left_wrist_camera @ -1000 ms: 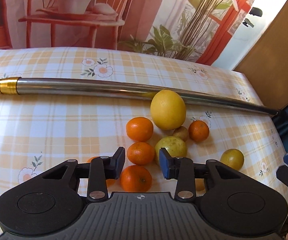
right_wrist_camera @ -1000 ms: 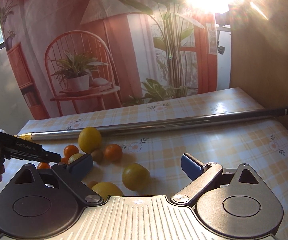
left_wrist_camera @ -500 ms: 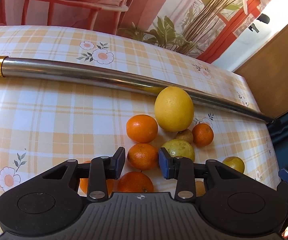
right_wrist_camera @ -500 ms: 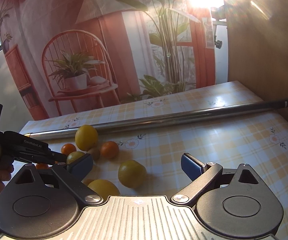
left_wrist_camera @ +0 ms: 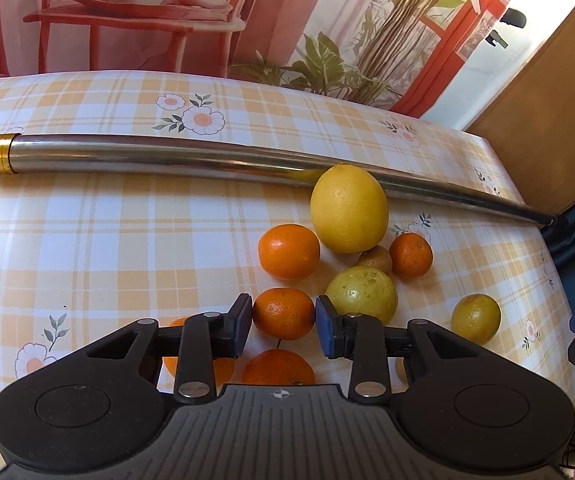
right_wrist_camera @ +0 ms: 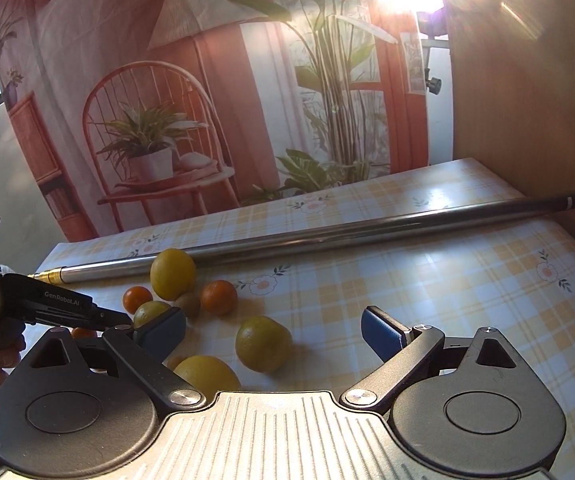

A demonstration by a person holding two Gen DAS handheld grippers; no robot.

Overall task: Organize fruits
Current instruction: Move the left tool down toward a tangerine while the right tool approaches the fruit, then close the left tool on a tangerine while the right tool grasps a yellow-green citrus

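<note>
Orange fruit, a small mandarin (left_wrist_camera: 283, 313), sits between the blue pads (left_wrist_camera: 324, 332) of the left gripper (left_wrist_camera: 283, 330). The jaws are apart and stand close on both sides of the fruit, but whether the pads touch its peel I cannot tell. No bowl or basket is visible; all fruits lie directly on the checked tablecloth (left_wrist_camera: 107, 248) with flower prints. The mandarin has a shiny, slightly dimpled skin. Just beyond it lies a second mandarin (left_wrist_camera: 288, 251), and beside that a large yellow citrus (left_wrist_camera: 349, 208) which rests against a long metal pole (left_wrist_camera: 159, 156) lying across the table. A greenish-yellow fruit (left_wrist_camera: 363, 294) is just right of the gripped-at mandarin, with a small brownish fruit (left_wrist_camera: 375, 258) and a third mandarin (left_wrist_camera: 410, 255) behind it. Another yellow-green fruit (right_wrist_camera: 263, 344) lies apart from the group, in front of the right gripper (right_wrist_camera: 273, 334), whose jaws are wide apart and hold nothing.
</note>
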